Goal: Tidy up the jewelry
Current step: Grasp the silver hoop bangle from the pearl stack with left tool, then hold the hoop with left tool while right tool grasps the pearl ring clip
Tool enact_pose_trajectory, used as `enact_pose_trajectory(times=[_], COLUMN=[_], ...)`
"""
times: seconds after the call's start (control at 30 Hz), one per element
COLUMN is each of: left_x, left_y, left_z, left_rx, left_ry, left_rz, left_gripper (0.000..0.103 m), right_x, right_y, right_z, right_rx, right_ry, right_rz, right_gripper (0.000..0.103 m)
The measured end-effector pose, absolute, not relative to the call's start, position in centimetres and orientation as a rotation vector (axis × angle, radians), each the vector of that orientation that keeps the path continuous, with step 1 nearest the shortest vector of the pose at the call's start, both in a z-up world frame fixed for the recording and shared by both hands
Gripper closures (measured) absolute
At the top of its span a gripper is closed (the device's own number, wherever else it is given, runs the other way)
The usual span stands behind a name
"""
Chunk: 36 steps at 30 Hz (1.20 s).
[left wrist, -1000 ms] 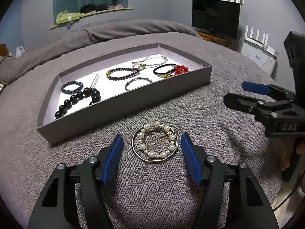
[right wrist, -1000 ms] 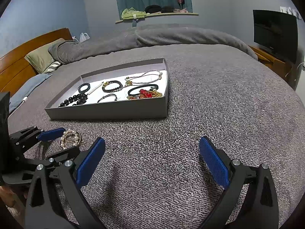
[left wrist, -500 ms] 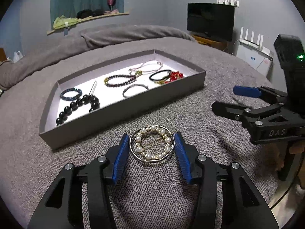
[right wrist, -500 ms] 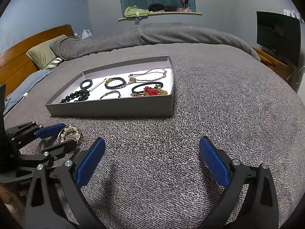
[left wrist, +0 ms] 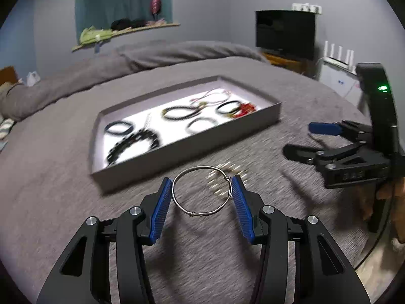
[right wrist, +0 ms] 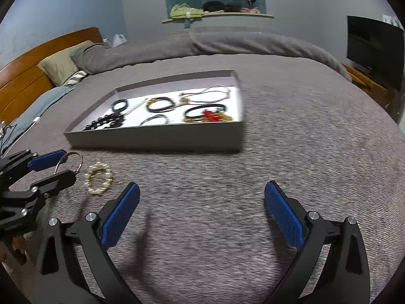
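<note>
My left gripper (left wrist: 201,179) is shut on a thin silver wire bangle (left wrist: 191,213), pinched across its width by both blue pads and held a little above the grey bedspread. A pearl-and-gold bracelet (left wrist: 225,179) lies blurred on the bedspread just beyond and right of the bangle. The right wrist view shows the same bangle (right wrist: 72,153) in the left gripper (right wrist: 67,164), with the pearl bracelet (right wrist: 99,178) beside it. Behind them sits a shallow grey tray (left wrist: 189,152) holding several bracelets. My right gripper (right wrist: 202,187) stands open over bare bedspread with nothing between its pads.
The tray (right wrist: 157,138) lies mid-bed, holding black bead bracelets on its left and a red piece (right wrist: 211,116) at its right. A wooden headboard (right wrist: 27,76) and pillow are far left. A television (left wrist: 284,34) and white router (left wrist: 338,53) stand right.
The left gripper's jaws closed on the silver bangle, then lifted it up and back. The pearl bracelet that lay inside it stayed on the bedspread. The right gripper has barely moved.
</note>
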<state>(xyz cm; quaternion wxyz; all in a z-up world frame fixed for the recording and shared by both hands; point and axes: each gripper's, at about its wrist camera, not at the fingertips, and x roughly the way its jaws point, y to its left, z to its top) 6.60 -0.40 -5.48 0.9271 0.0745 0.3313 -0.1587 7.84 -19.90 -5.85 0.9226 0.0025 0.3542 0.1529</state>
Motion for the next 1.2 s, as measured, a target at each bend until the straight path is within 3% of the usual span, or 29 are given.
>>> enact_pose_trajectory(times=[0.3, 0.7, 0.9, 0.97, 1.2], left_x=[6.8, 6.3, 6.3, 6.4, 6.3], left_y=[4.3, 5.6, 5.4, 5.3, 5.3], left_z=[-6.7, -7.4, -7.6, -7.6, -7.6], left_rx=[0.121, 0.118, 0.128, 0.128, 0.135], left_ry=[0.742, 0.767, 0.77, 0.772, 0.771], left_rz=[-0.234, -0.257, -0.255, -0.255, -0.256], left_gripper=[0.053, 0.053, 0.053, 0.053, 0.053], right_x=[6.4, 6.5, 7.4, 7.6, 7.2], right_y=[-14.1, -9.4, -9.5, -9.5, -9.7], right_z=[-5.7, -6.4, -6.6, -6.7, -6.3], right_rx=[-0.088, -0.191, -0.15, -0.148, -0.146], right_ry=[0.719, 0.741, 0.768, 0.775, 0.758], right_rz=[0.463, 0.511, 0.526, 0.528, 0.524], right_gripper=[0.008, 0.04, 0.045, 0.053, 0.053])
